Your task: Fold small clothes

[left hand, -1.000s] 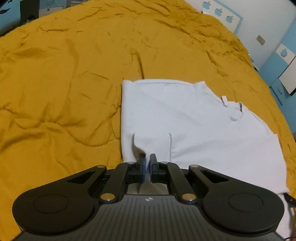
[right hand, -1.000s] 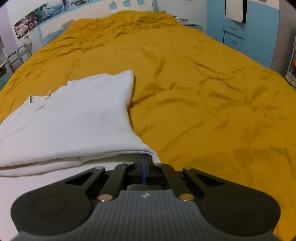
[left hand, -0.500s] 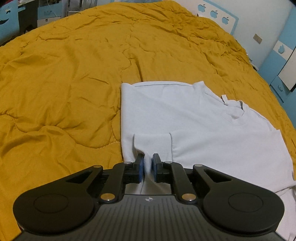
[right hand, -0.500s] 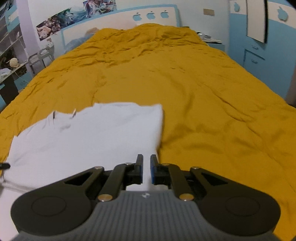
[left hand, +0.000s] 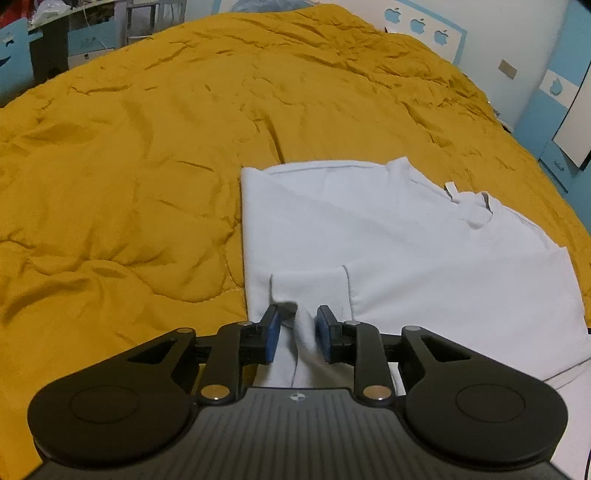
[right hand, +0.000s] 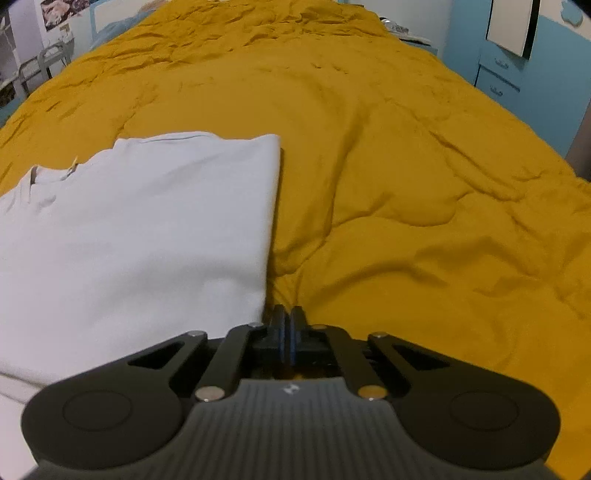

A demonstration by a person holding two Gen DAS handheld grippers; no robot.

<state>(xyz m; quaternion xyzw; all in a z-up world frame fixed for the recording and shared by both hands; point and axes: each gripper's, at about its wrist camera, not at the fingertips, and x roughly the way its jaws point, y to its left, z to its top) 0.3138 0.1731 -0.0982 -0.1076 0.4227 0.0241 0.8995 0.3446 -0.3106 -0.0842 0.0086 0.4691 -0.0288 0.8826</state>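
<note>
A white T-shirt [left hand: 388, 243] lies folded on the yellow quilt [left hand: 129, 166], collar toward the far right, a sleeve turned over its near left corner. My left gripper [left hand: 297, 328] hovers at that near edge, its jaws opening. A loose ridge of white cloth stands between the blue pads [left hand: 272, 334], which do not press on it. In the right wrist view the T-shirt [right hand: 147, 229] fills the left side with a straight folded right edge. My right gripper [right hand: 287, 325] is shut with nothing in it, just right of that edge, over the quilt [right hand: 424, 221].
The quilt is wrinkled and stretches far beyond the shirt on every side. Blue cabinets [right hand: 517, 66] and a wall with apple decals [left hand: 417, 26] stand past the bed's right side. A desk and chair [left hand: 55, 48] stand past its far left.
The left jaws went from shut on the sleeve fold to apart, leaving the cloth loose. The right gripper let go of the shirt's folded side, shut again and moved right, off the shirt's edge.
</note>
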